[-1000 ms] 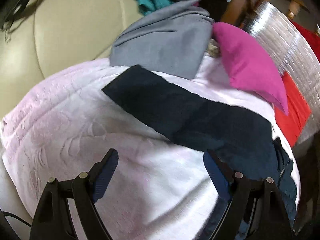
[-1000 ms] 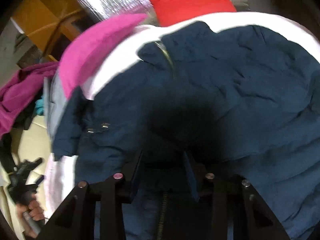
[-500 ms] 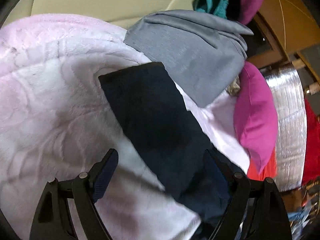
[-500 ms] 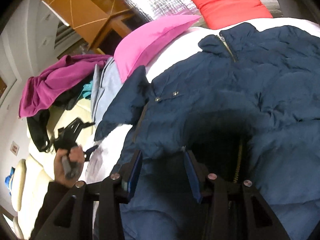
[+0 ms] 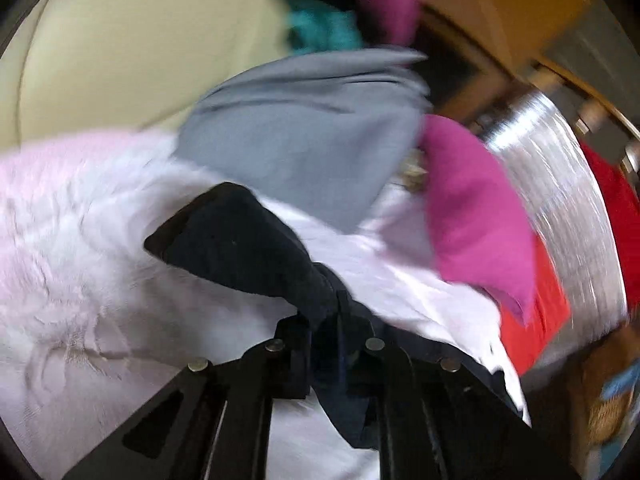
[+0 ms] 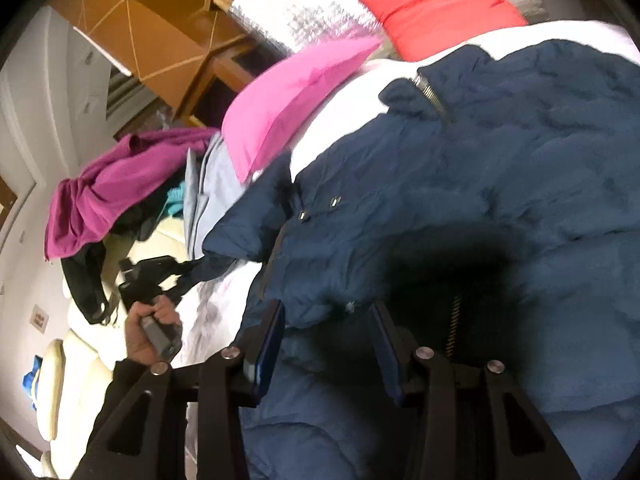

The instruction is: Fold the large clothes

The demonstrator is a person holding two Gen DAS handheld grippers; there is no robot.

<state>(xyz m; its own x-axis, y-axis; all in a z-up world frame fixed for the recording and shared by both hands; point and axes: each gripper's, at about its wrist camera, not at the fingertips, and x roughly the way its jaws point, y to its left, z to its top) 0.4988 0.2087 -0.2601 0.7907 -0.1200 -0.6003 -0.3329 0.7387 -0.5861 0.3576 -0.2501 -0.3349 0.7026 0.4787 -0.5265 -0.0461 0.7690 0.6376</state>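
A navy puffer jacket [image 6: 500, 184] lies spread on a white blanket [image 6: 332, 124], zip and collar toward the far side. My left gripper [image 5: 332, 320] is shut on the jacket's sleeve [image 5: 240, 244], which is bunched between the fingers; the left gripper also shows in the right wrist view [image 6: 182, 276], holding the sleeve end off the jacket's left side. My right gripper [image 6: 326, 328] hovers over the jacket's front hem, its jaws partly apart with jacket fabric between them.
A grey folded garment [image 5: 304, 136] and a pink pillow [image 5: 476, 208] lie at the blanket's far edge. A red pillow [image 6: 440, 4] and a silver foil sheet [image 5: 560, 184] lie beyond. A magenta garment [image 6: 120, 184] hangs over a cream sofa [image 5: 120, 60].
My left gripper has closed on the jacket sleeve, which was lying flat between open fingers, and has lifted and bunched it. The right gripper has stayed over the jacket front.
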